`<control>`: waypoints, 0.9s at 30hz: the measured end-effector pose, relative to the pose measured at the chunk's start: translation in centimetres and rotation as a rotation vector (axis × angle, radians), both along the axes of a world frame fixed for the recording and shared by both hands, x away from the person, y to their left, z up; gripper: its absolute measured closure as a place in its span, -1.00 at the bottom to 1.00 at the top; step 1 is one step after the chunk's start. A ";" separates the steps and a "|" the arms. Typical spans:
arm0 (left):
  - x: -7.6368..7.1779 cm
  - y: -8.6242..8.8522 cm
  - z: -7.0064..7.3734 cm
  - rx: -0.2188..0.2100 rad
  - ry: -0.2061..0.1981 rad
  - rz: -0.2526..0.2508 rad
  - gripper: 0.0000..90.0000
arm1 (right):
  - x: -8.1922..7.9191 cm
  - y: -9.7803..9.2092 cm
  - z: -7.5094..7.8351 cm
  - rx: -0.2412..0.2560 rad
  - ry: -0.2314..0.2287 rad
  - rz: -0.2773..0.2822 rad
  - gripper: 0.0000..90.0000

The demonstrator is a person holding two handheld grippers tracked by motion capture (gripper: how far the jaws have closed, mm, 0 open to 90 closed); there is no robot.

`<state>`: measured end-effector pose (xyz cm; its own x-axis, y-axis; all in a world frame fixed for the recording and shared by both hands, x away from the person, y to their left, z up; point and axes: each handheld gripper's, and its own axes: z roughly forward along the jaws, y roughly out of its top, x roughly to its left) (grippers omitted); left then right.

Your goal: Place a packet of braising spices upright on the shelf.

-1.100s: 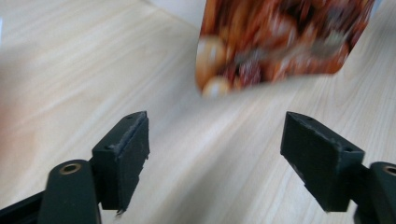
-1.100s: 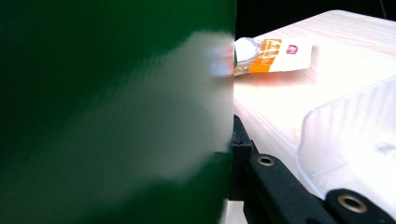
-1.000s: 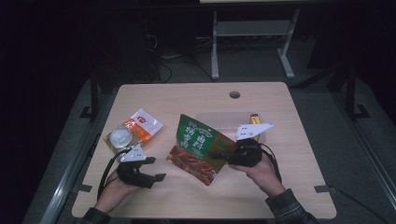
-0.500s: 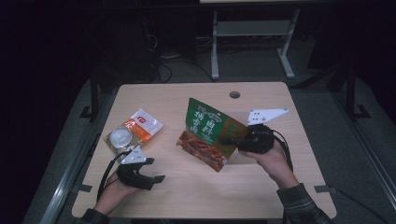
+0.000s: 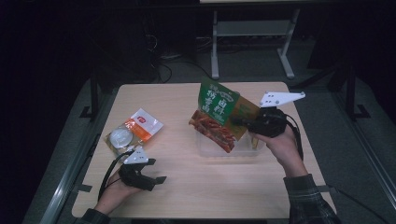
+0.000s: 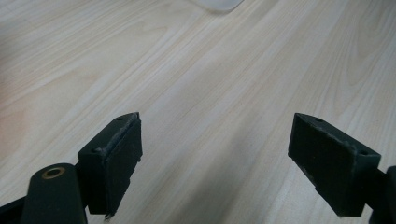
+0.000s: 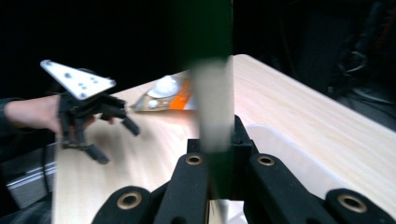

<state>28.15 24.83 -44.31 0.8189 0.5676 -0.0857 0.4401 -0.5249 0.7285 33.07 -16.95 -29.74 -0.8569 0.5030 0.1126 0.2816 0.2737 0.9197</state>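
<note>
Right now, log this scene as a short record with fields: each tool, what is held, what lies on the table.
right tool: shut on green snack bag, edge pinched between jaws, bag lifted over clear tray
left tool: open, nothing between jaws, low over bare table
orange-white packet: flat on table, left side, untouched
person: one hand on each tool

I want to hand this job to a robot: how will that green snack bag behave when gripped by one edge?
The green snack bag is pinched at its edge by the right gripper and stands fairly flat, so it is probably light and semi-stiff. Its glossy film may slip. Hanging above the clear tray, it would likely swing and flex.
</note>
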 end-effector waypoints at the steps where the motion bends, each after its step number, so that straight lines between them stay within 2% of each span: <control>1: 0.0 0.0 0.0 -0.002 -0.002 -0.002 -0.62 | 0.1 -0.1 0.1 -0.001 0.002 -0.012 0.98; 10: 0.0 -0.1 0.0 -0.021 -0.016 -0.020 -0.62 | 1.0 -2.3 0.0 0.010 0.001 -0.099 0.98; 19: -0.1 -0.3 0.0 -0.017 -0.032 -0.050 -0.62 | 1.4 -3.8 -0.4 -0.025 -0.003 -0.185 0.98; 27: -0.2 -0.5 0.0 -0.007 -0.037 -0.075 -0.62 | 1.9 -4.6 -1.2 -0.033 0.022 -0.240 0.98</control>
<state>27.94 24.34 -44.33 0.8617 0.5040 -0.0581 0.3723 -0.5503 0.7474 34.96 -21.58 -30.94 -0.7097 0.6958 0.1104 0.3622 0.2260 0.9043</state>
